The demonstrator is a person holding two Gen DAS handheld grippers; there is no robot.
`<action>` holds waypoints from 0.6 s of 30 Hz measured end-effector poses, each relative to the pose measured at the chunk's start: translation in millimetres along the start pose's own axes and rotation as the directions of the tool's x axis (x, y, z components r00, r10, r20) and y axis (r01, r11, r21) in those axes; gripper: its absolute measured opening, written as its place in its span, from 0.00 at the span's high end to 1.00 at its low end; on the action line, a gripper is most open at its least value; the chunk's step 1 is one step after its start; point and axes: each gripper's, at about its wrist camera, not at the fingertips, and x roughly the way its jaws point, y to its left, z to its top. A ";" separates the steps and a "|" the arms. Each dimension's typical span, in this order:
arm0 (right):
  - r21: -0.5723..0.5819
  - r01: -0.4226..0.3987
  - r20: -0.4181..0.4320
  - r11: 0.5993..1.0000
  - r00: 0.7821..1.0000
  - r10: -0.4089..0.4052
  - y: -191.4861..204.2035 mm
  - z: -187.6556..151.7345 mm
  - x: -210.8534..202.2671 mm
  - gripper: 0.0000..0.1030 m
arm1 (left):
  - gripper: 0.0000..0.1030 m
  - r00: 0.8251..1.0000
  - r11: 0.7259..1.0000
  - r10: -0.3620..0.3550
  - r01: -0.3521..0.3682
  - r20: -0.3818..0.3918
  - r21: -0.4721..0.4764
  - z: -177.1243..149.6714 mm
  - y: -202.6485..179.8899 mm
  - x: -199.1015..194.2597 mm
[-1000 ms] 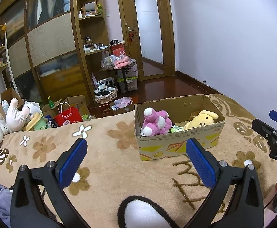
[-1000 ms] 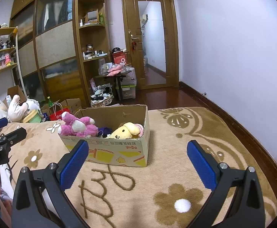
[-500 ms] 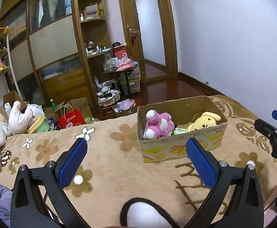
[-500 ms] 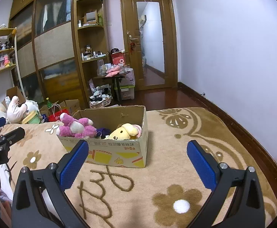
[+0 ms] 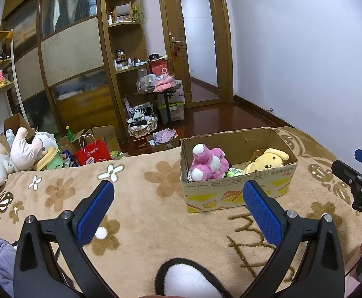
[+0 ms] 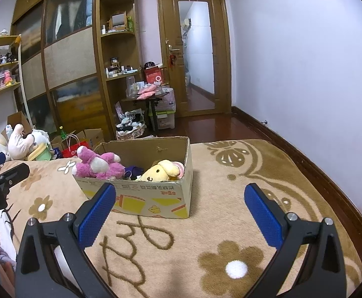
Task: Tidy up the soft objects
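Note:
A cardboard box (image 5: 235, 193) stands on a beige flowered blanket (image 5: 141, 198). In it lie a pink and white plush (image 5: 207, 162) and a yellow dog plush (image 5: 267, 161). The box (image 6: 156, 198), the pink plush (image 6: 97, 165) and the yellow plush (image 6: 161, 171) also show in the right wrist view. My left gripper (image 5: 178, 211) is open and empty, held above the blanket short of the box. My right gripper (image 6: 178, 211) is open and empty, to the right of the box front. A black and white plush (image 5: 183, 280) lies just under the left gripper.
Large white and pink plush toys (image 5: 4, 154) lie at the blanket's far left. Beyond are a red paper bag (image 5: 92, 152), cardboard boxes, a basket (image 5: 141, 124), wooden wardrobe and shelves (image 5: 121, 49), a small table and a door. The right gripper's side shows at the left view's edge (image 5: 359, 186).
Both views have risen and drawn back a little, so the box sits slightly lower and farther. Both grippers stay open and empty. The toys have not moved.

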 end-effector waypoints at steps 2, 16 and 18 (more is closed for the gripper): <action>0.000 0.000 0.000 1.000 1.000 0.000 0.2 0.3 0.1 0.00 | 0.01 1.000 1.000 0.001 -0.001 -0.003 0.000 -0.2 -0.2 -0.3; -0.002 -0.001 -0.001 1.000 1.000 0.001 0.1 0.9 0.0 0.00 | 0.01 1.000 1.000 -0.006 0.006 -0.005 0.005 1.6 -1.1 0.7; -0.002 0.000 0.000 1.000 1.000 0.000 -0.1 0.8 0.1 0.00 | 0.01 1.000 1.000 -0.005 0.005 -0.005 0.007 1.0 -0.4 0.8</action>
